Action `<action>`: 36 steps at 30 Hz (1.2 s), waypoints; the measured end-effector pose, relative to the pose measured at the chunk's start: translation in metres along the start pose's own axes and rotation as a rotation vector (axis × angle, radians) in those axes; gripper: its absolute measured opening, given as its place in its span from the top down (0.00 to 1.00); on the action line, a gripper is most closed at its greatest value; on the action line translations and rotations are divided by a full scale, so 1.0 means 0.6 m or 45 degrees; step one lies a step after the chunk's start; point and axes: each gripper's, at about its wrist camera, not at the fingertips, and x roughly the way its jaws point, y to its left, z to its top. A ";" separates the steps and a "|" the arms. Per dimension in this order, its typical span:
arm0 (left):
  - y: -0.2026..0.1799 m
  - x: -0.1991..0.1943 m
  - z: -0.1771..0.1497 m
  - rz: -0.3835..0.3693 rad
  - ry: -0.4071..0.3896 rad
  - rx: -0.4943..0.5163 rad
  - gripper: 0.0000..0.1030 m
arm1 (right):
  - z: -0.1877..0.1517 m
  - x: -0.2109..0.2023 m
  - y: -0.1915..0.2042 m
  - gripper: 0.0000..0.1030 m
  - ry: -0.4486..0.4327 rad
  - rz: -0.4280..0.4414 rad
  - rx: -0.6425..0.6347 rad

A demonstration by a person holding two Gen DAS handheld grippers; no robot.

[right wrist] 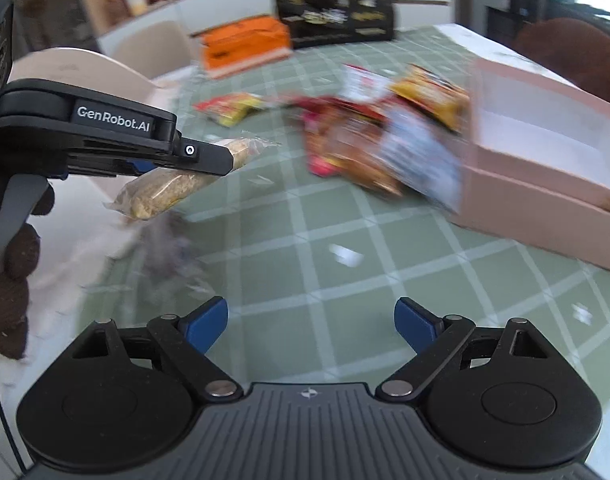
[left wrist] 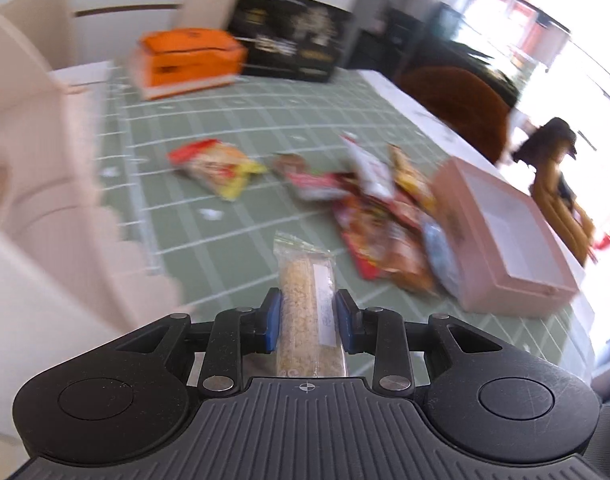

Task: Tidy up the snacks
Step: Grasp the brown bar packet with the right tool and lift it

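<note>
My left gripper (left wrist: 308, 322) is shut on a clear-wrapped oat bar (left wrist: 305, 280) and holds it above the green checked tablecloth (left wrist: 233, 200). The right wrist view shows that gripper from the side (right wrist: 209, 160) with the oat bar (right wrist: 165, 192) sticking out both ways. My right gripper (right wrist: 311, 326) is open and empty over the cloth. A pile of snack packets (left wrist: 385, 216) lies beside an open pink box (left wrist: 509, 240); the pile (right wrist: 381, 136) and the box (right wrist: 545, 152) also show in the right wrist view. A red-yellow packet (left wrist: 217, 166) lies apart to the left.
An orange box (left wrist: 189, 60) and a black box (left wrist: 289, 36) stand at the table's far side. Cream chairs (left wrist: 29, 140) are at the left, a brown chair (left wrist: 457, 100) at the right. Both views are motion-blurred.
</note>
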 end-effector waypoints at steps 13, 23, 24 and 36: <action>0.051 -0.020 -0.021 -0.059 -0.053 -0.174 0.67 | 0.038 0.076 0.154 0.56 0.008 0.107 -0.438; -0.073 -0.003 -0.064 -0.212 0.029 -0.009 0.67 | 0.013 -0.040 -0.042 0.99 0.028 -0.089 -0.037; -0.087 0.000 -0.072 -0.209 0.038 0.009 0.67 | 0.002 -0.058 -0.065 0.99 0.027 -0.114 -0.008; -0.103 0.003 -0.109 0.002 0.075 0.025 0.67 | -0.006 -0.053 -0.092 0.71 0.023 -0.139 0.165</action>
